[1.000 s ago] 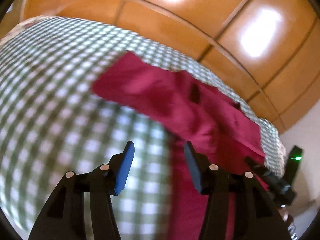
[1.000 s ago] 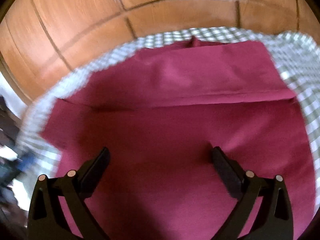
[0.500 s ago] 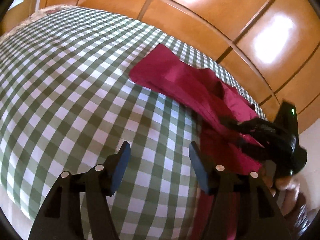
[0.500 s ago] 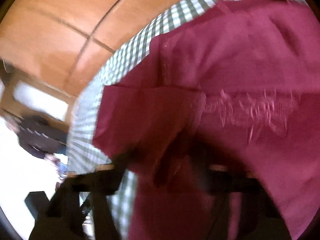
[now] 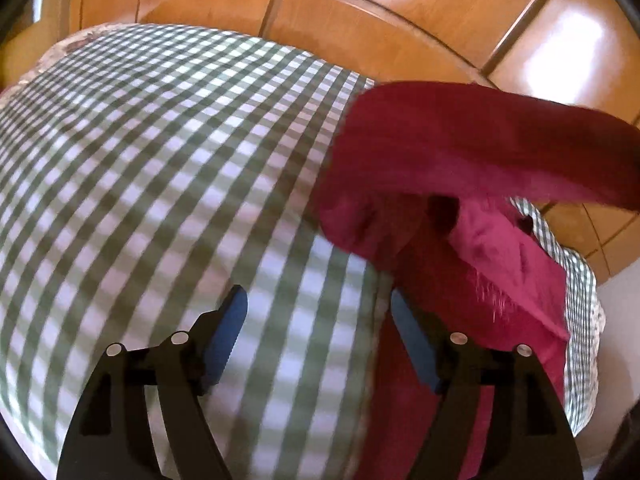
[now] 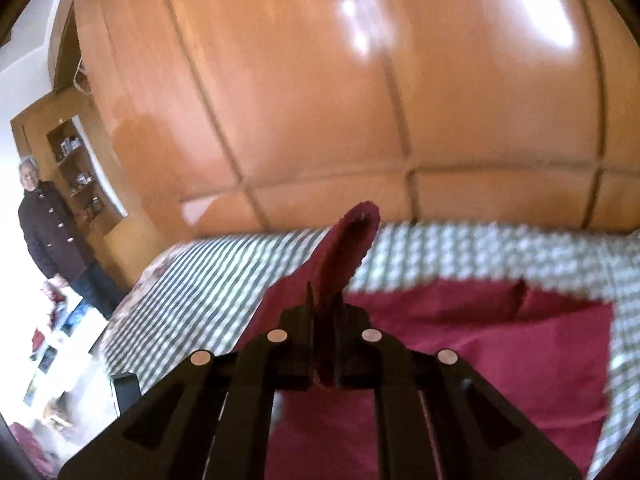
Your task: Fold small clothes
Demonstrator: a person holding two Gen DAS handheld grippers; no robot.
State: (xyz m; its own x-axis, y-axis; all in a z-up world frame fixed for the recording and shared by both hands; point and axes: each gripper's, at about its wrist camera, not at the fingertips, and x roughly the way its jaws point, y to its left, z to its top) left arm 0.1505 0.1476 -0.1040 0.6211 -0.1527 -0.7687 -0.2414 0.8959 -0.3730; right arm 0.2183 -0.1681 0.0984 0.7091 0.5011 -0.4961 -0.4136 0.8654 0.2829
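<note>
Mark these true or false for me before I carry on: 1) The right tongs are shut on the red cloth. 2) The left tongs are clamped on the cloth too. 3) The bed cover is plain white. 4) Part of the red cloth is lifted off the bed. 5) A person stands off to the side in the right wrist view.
1) True: the right tongs pinch a fold of the red cloth.
2) False: the left tongs are open and hold nothing, above the checked cover.
3) False: it is green-and-white checked.
4) True: a flap hangs raised in the air.
5) True: a person in a dark coat stands at left.
</note>
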